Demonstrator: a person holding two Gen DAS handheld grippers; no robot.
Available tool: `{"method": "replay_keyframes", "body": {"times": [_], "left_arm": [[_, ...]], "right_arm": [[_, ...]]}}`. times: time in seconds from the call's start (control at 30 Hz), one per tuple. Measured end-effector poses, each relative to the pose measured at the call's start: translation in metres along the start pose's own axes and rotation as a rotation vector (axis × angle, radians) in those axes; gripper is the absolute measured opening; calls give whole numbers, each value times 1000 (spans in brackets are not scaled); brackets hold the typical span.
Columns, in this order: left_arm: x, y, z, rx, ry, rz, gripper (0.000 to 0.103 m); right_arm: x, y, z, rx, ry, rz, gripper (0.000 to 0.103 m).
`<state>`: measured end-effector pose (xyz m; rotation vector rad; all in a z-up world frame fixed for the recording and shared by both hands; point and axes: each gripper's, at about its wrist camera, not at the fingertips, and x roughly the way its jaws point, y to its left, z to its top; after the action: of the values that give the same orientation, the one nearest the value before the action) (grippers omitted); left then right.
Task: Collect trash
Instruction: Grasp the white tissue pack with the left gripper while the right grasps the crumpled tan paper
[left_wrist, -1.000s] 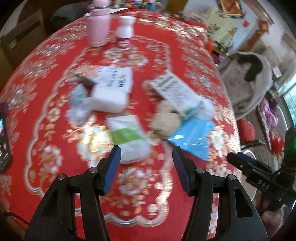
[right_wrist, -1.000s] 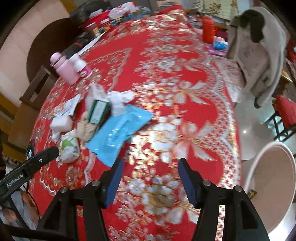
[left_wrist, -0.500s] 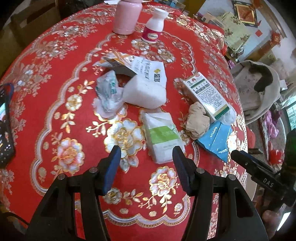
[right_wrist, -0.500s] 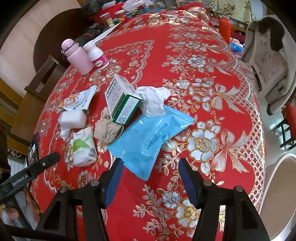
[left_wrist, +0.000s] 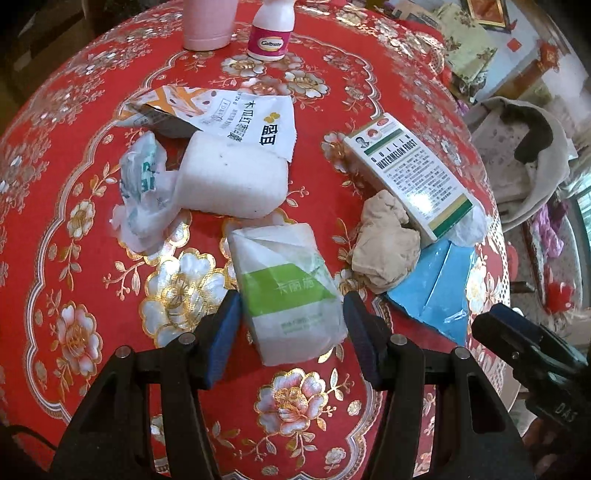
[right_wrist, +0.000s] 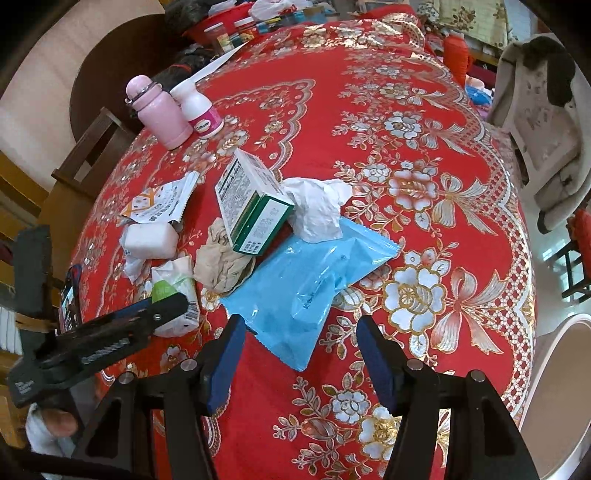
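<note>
Trash lies in a cluster on the red floral tablecloth (left_wrist: 66, 229). My left gripper (left_wrist: 291, 314) is open with its fingers on either side of a white-and-green tissue pack (left_wrist: 288, 291), not closed on it. Beyond lie a white foam block (left_wrist: 231, 184), a torn white wrapper (left_wrist: 236, 118), a crumpled plastic bag (left_wrist: 142, 184), a beige wad (left_wrist: 386, 243) and a green-and-white box (left_wrist: 410, 177). My right gripper (right_wrist: 301, 343) is open just before the near end of a blue plastic pouch (right_wrist: 306, 284). The box (right_wrist: 251, 206) and white crumpled paper (right_wrist: 314, 210) lie behind it.
A pink bottle (right_wrist: 159, 110) and a white pill bottle (right_wrist: 199, 110) stand at the far side. A phone (right_wrist: 70, 299) lies near the left table edge. A pale bin (right_wrist: 557, 398) stands on the floor at the right. A chair with a coat (right_wrist: 535, 110) is beyond the table.
Both grippers have moved forward and down towards the trash. The left now straddles the tissue pack; the right has reached the blue pouch. Both stay open.
</note>
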<state>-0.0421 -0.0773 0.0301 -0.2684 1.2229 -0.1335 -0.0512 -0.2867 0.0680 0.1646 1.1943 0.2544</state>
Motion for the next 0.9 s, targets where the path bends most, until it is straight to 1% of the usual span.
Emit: {"method": "replay_keyframes", "body": {"times": [0.03, 0.13, 0.23, 0.37, 0.53, 0.67, 0.7, 0.73, 0.77, 0.9], "left_arm": [[-1, 2, 0, 6, -2, -3, 32], [-3, 13, -1, -12, 20, -41, 27], [-14, 21, -3, -9, 6, -36, 26], [-31, 26, -4, -1, -27, -35, 26], [-43, 36, -7, -3, -39, -37, 26], [-47, 42, -11, 3, -45, -29, 26], [-48, 43, -12, 0, -43, -32, 26], [-48, 45, -13, -2, -41, -35, 26], [-48, 46, -13, -1, -41, -35, 26], [-46, 46, -13, -1, -38, -38, 26]], "right_arm": [[1, 2, 0, -4, 0, 7, 60], [5, 9, 3, -18, 2, 23, 60], [13, 21, 8, -28, 10, 49, 60], [27, 43, 18, -64, 17, 62, 60], [49, 60, 33, -64, 12, 37, 60], [68, 65, 41, -51, 22, 38, 60], [71, 67, 41, -57, 20, 31, 56], [73, 67, 41, -60, 24, 31, 40], [74, 68, 40, -58, 30, 39, 33], [64, 72, 27, -90, 38, 66, 29]]}}
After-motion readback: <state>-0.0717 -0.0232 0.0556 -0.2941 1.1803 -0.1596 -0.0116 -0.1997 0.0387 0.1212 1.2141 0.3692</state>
